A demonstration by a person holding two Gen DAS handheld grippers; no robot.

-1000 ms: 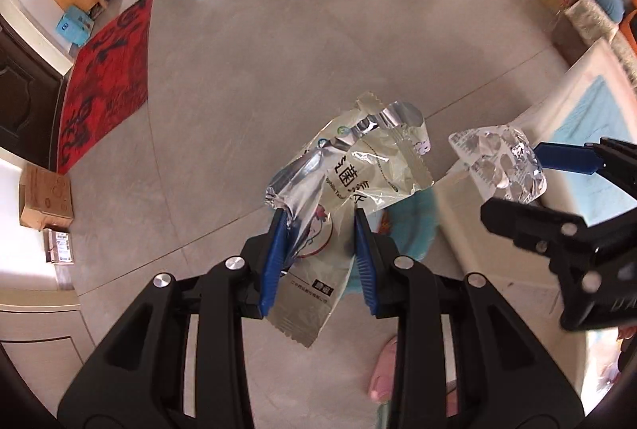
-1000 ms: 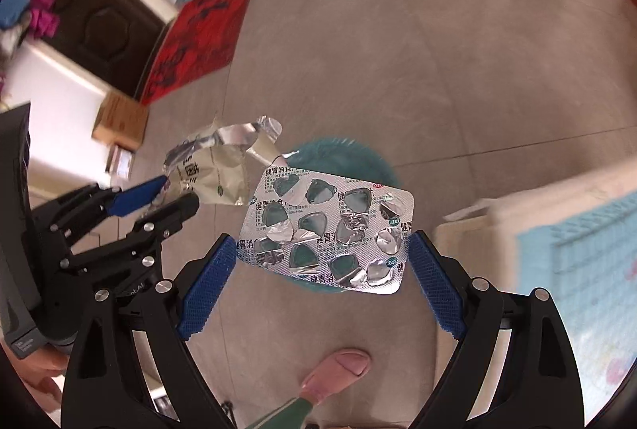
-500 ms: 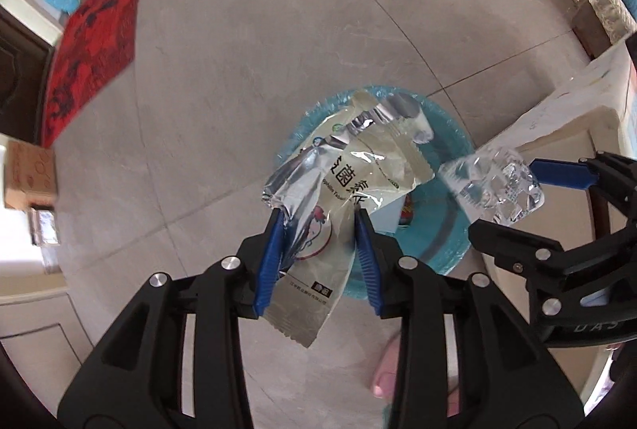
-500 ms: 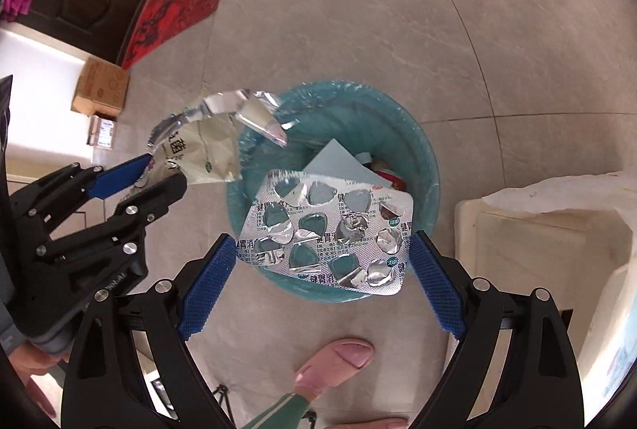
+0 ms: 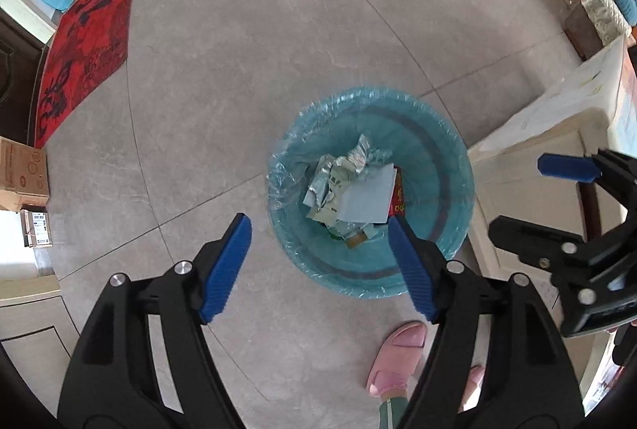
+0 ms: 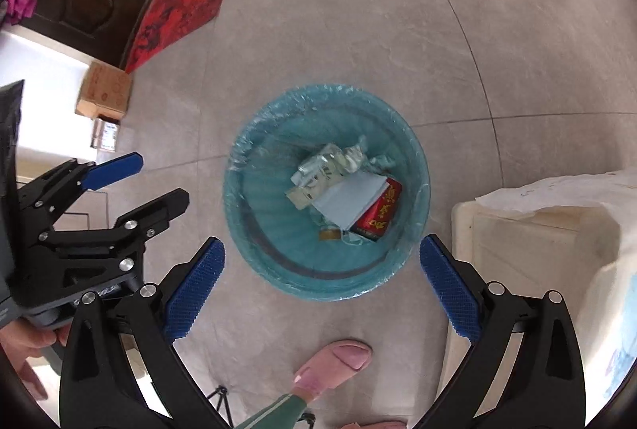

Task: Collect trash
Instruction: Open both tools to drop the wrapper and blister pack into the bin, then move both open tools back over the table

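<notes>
Both the left tool [image 5: 318, 262] and right tool [image 6: 322, 281] are held spread wide, empty, above the round teal plastic-lined trash bin [image 6: 254, 214].

My left gripper [image 5: 318, 266] and right gripper [image 6: 322, 281] are matte black frames with silver screws and ribbed blue pads [image 6: 195, 289]; pink slipper [image 6: 334, 365], green trouser cuff.
</notes>
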